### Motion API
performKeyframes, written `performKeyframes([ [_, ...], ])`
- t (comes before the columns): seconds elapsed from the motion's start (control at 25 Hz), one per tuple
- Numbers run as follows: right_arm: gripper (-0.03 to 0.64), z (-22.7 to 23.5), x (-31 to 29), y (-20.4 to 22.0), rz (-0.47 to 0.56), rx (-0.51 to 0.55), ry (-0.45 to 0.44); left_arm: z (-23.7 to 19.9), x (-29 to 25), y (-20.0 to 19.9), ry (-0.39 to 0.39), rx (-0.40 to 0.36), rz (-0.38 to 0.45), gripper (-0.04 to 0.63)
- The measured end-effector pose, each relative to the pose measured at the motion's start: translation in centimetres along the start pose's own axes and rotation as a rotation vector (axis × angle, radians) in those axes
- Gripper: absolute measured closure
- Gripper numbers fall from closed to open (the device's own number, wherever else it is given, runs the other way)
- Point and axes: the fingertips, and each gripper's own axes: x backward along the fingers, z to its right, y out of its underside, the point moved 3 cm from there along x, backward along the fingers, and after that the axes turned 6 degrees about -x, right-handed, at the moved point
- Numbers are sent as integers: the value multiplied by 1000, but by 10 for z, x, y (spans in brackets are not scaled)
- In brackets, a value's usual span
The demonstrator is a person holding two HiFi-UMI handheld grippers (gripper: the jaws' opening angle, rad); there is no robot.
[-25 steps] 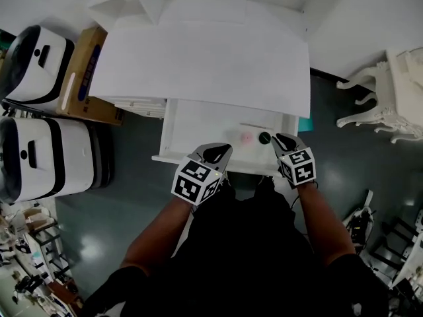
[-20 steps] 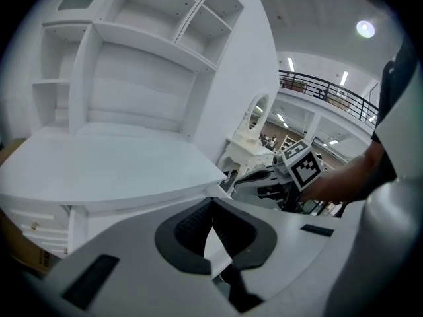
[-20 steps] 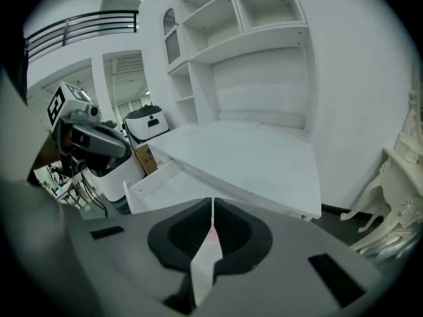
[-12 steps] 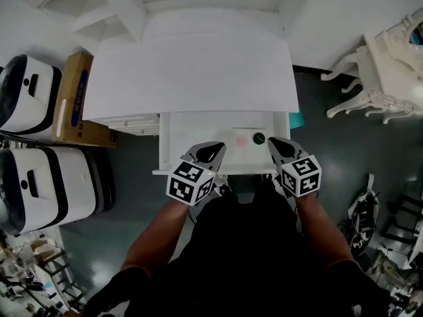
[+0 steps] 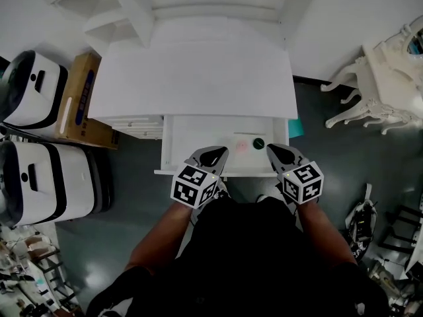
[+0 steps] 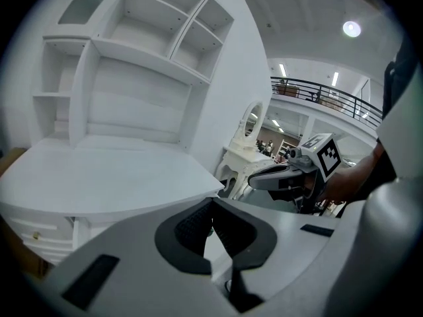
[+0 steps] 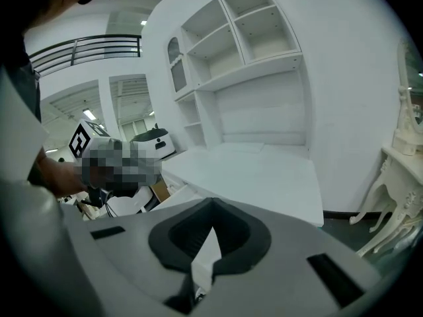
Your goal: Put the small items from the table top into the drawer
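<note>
The left claw point(image 5: 213, 154) and right claw point(image 5: 279, 153) are both closed and empty at the near edge of the open drawer point(image 5: 198, 127). A pink item point(image 5: 242, 145) and a dark round item point(image 5: 259, 143) lie inside, to the right. Shoving the drawer shut hard could scatter them.

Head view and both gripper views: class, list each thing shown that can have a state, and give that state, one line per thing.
Drawer: pulled open.
Pink item: lying inside the drawer.
Dark round item: lying inside the drawer, just right of the pink item.
Left gripper: jaws shut, nothing between them.
Right gripper: jaws shut, nothing between them.
</note>
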Motion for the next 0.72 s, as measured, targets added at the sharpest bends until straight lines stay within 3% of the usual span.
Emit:
performKeyframes([
  [0.28,591,9,22,-3,43,-5,-44,22,-9,0,-41,30,18,591],
  [0.48,591,15,41,9,26,50,-83,54,-20,-7,-63,41,35,591],
  [0.72,592,25,71,22,20,42,-144,98,-31,-6,-88,47,23,592],
])
